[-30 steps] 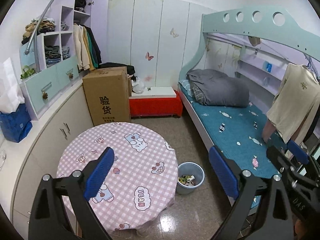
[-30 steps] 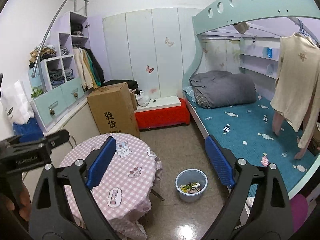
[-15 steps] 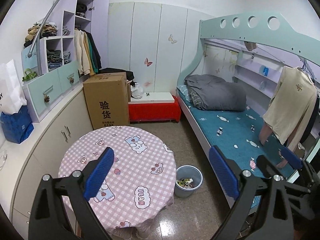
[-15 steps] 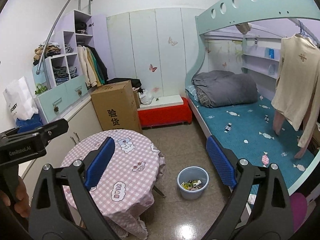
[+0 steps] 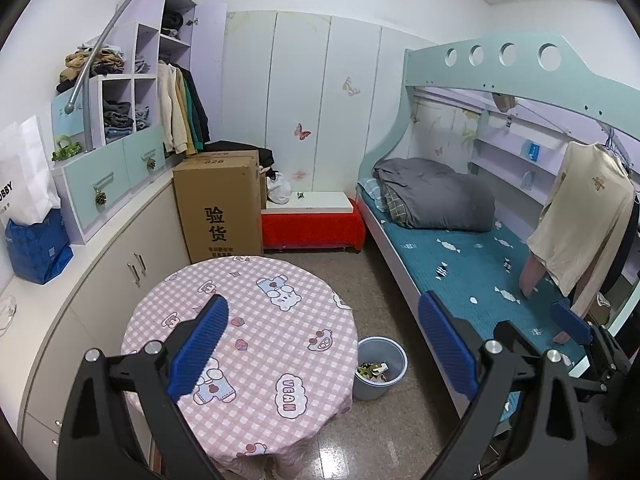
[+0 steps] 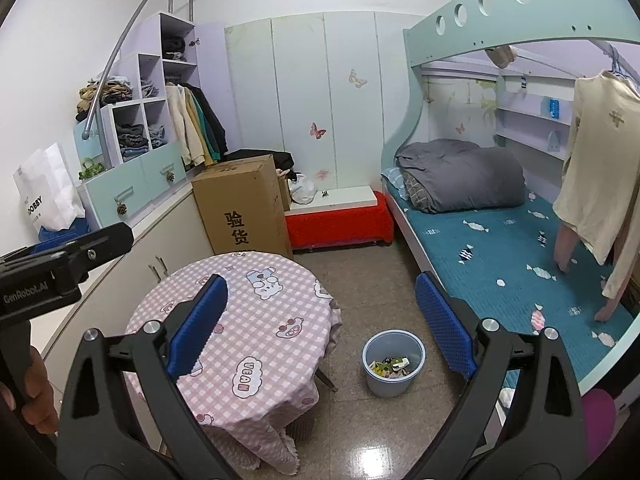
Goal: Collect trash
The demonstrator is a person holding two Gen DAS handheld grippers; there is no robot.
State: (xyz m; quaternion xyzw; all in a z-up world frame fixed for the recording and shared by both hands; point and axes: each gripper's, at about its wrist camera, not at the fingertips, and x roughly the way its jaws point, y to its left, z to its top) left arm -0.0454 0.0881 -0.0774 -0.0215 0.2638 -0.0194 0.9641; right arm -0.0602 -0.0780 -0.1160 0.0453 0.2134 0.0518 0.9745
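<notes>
A small blue-grey trash bin (image 5: 380, 368) (image 6: 393, 362) stands on the floor between the round table and the bed, with mixed scraps (image 6: 390, 365) inside. My left gripper (image 5: 324, 344) hangs open high above the table and bin, nothing between its blue pads. My right gripper (image 6: 320, 332) is also open and empty, well above the floor. The right gripper's body shows at the left view's right edge, over the bed. The left gripper's body shows at the right view's left edge, held by a hand (image 6: 36, 400).
A round table with a pink checked cloth (image 5: 248, 336) (image 6: 240, 328) sits left of the bin. A bunk bed (image 5: 472, 264), a cardboard box (image 5: 222, 208), a red bench (image 5: 312, 226) and curved cabinets (image 5: 100, 280) ring the tiled floor (image 6: 380, 280).
Both views have pulled back and risen a little. The table, bin and bed look slightly smaller and lower in frame. Both grippers stay open.
</notes>
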